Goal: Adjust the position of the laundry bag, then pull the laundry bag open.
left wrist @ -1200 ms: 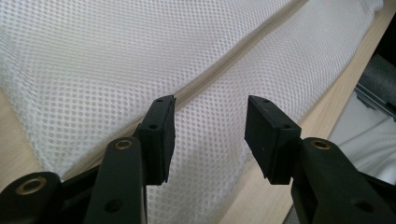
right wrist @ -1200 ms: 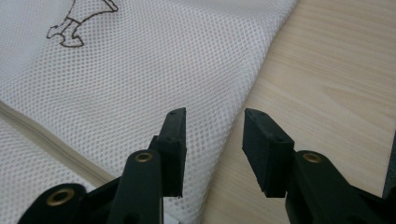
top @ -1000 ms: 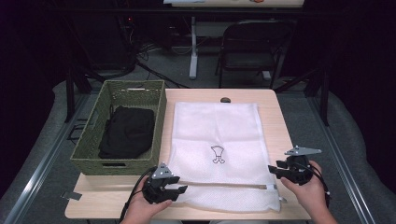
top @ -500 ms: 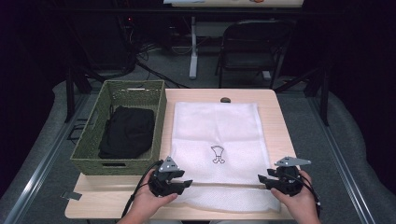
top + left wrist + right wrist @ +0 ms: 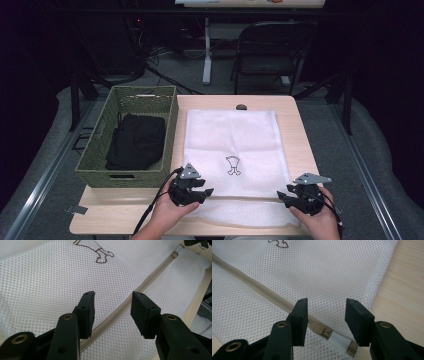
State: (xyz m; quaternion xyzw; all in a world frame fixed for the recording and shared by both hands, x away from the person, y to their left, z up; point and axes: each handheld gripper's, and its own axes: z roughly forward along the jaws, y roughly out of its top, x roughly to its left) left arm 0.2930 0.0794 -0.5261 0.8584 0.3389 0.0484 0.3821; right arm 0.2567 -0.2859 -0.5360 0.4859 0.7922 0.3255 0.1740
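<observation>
**Two claws close in on a mesh bag's zipper**

A white mesh laundry bag [image 5: 231, 150] lies flat down the middle of the table [image 5: 300, 135], its beige zipper [image 5: 140, 291] running across near the front edge. The left claw [image 5: 197, 191] hovers over the zipper's left stretch, jaws apart with nothing between them but mesh below. The right claw [image 5: 290, 196], near the front right corner, has just been opening its jaws; they stand wide on either side of the zipper pull [image 5: 318, 328], pressing on nothing.

The risk from here looks plain: the pull is small and lies flat, so a closing claw could pinch only mesh or the white end tab [image 5: 339, 340] beside it, dragging the whole bag instead of running the slider. If the left claw fails to pin the fabric, the bag may bunch up.

A green wicker basket [image 5: 97, 160] at the left edge holds a dark garment [image 5: 136, 140], too shadowed to identify. The bag's small brown emblem [image 5: 233, 165] is hard to make out, and both forearms are cut off at the frame's bottom.
</observation>
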